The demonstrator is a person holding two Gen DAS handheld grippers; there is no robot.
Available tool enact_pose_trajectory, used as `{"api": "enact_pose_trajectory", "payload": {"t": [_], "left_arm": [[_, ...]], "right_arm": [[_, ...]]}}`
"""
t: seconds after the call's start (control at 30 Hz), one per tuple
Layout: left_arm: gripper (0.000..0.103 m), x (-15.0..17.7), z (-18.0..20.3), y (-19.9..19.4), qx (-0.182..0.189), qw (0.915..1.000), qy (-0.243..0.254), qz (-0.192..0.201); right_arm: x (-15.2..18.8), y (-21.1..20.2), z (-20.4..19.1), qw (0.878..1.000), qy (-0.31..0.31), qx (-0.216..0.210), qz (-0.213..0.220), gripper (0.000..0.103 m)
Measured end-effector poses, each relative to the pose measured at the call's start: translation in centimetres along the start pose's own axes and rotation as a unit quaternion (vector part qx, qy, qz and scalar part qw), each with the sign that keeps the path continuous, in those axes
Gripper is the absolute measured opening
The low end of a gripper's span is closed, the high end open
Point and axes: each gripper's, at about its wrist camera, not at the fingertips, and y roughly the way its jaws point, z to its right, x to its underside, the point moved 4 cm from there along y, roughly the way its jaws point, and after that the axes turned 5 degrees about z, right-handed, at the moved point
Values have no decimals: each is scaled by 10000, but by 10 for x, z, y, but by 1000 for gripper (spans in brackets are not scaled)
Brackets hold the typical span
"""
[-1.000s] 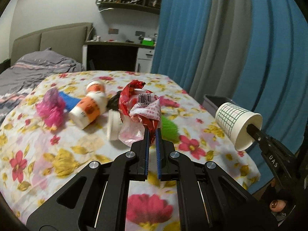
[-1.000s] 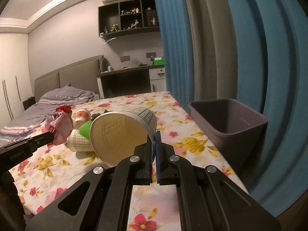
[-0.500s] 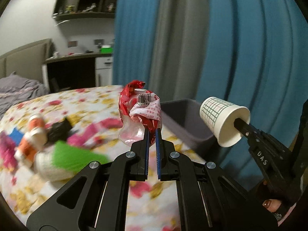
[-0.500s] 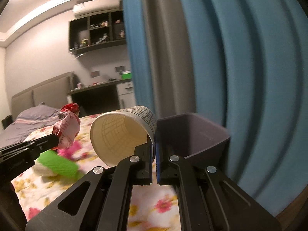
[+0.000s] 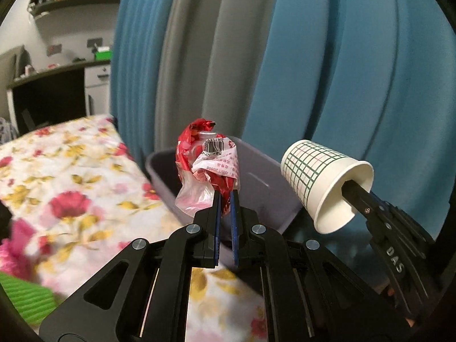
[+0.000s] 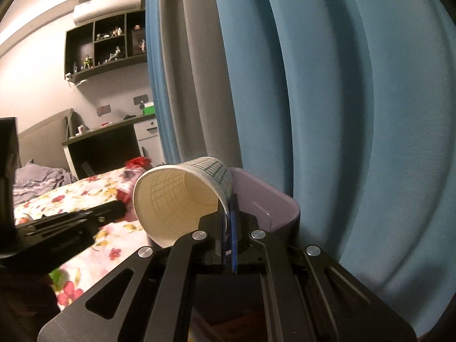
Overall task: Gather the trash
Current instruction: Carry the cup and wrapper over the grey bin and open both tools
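Left gripper [image 5: 225,196] clenched on a crumpled red-and-white wrapper [image 5: 209,165], standing upright toward 12 o'clock, in front of the grey bin [image 5: 258,176]. Right gripper [image 6: 228,208] pinching the rim of a grid-printed paper cup [image 6: 182,199] (long axis near level), mouth toward the camera at 7 o'clock, just before the bin [image 6: 280,209], beside the floral bedsheet [image 5: 71,182].

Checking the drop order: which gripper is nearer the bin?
Left. The left gripper holds its wrapper over the bin; the right gripper sits at its edge.
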Motion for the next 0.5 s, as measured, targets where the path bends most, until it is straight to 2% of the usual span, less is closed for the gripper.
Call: {"api": "enact_pose_trajectory", "payload": {"t": [0.17, 0.5], "left_arm": [[6, 3, 3, 32, 199, 9996, -86, -198], [6, 20, 9, 62, 396, 9974, -227, -556]], "right_arm": [[4, 16, 5, 9999, -36, 59, -118, 4], [13, 34, 9, 9994, -77, 61, -325, 4]]}}
